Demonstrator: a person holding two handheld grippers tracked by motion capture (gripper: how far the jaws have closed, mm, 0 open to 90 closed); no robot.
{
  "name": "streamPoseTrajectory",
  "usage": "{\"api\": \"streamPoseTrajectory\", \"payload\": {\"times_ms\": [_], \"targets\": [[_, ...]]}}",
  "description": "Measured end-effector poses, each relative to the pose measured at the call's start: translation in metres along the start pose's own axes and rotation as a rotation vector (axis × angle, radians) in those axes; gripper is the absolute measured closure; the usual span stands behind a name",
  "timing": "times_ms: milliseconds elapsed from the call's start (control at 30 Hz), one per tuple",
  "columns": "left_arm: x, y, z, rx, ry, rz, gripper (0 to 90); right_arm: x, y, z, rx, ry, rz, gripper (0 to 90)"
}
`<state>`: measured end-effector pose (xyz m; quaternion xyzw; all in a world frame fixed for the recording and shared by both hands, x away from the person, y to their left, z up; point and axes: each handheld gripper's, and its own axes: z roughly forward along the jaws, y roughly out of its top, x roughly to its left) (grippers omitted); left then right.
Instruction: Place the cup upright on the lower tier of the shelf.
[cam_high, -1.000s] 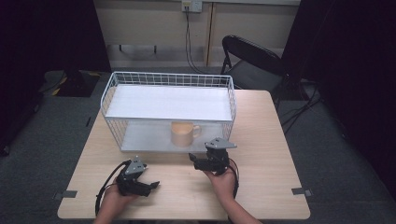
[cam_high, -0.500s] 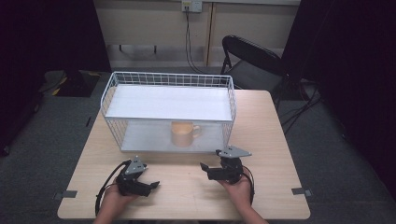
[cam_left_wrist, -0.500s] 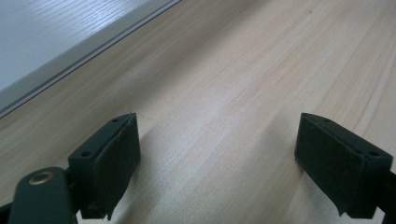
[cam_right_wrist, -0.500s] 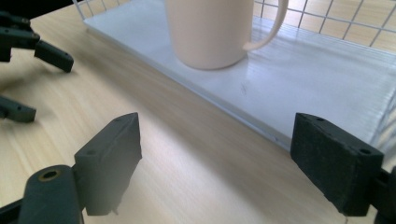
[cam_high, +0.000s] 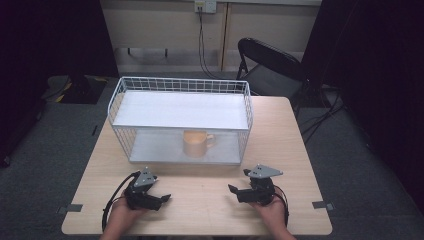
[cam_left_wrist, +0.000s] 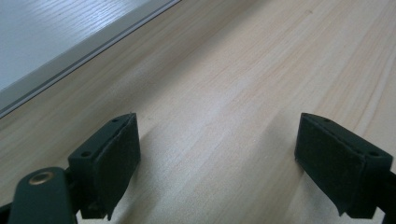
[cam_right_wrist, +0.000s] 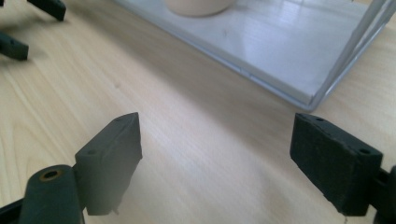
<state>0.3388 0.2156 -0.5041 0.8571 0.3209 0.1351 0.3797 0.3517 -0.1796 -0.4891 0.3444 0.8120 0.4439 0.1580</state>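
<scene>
A tan mug (cam_high: 196, 142) stands on the lower white shelf of a wire rack (cam_high: 180, 85) at the middle of the table; its base shows in the right gripper view (cam_right_wrist: 198, 5). My left gripper (cam_high: 161, 192) rests near the table's front left, open, its jaws (cam_left_wrist: 217, 135) wide apart over bare wood. At the front right my right gripper (cam_high: 239, 181) is open too, with nothing between its jaws (cam_right_wrist: 215, 135). It points toward the rack's lower shelf (cam_right_wrist: 280, 51) and stands clear of the mug.
The rack's upper white shelf (cam_high: 180, 110) covers the mug from above. The wooden table (cam_high: 280, 130) is bare between the rack and the grippers. A black folding chair (cam_high: 270, 65) stands behind the table's far right corner. The left gripper's jaw tips (cam_right_wrist: 46, 7) show far off in the right gripper view.
My right gripper has drawn back from the rack's front toward the table's front right edge. The left gripper has stayed in place.
</scene>
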Motion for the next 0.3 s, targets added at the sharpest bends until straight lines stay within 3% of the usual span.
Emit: {"api": "streamPoseTrajectory", "payload": {"times_ms": [300], "targets": [[0.000,0.000,0.001,0.000,0.003,-0.003,13.2,0.000,-0.015,-0.006,0.066,0.000,-0.051,16.4]]}}
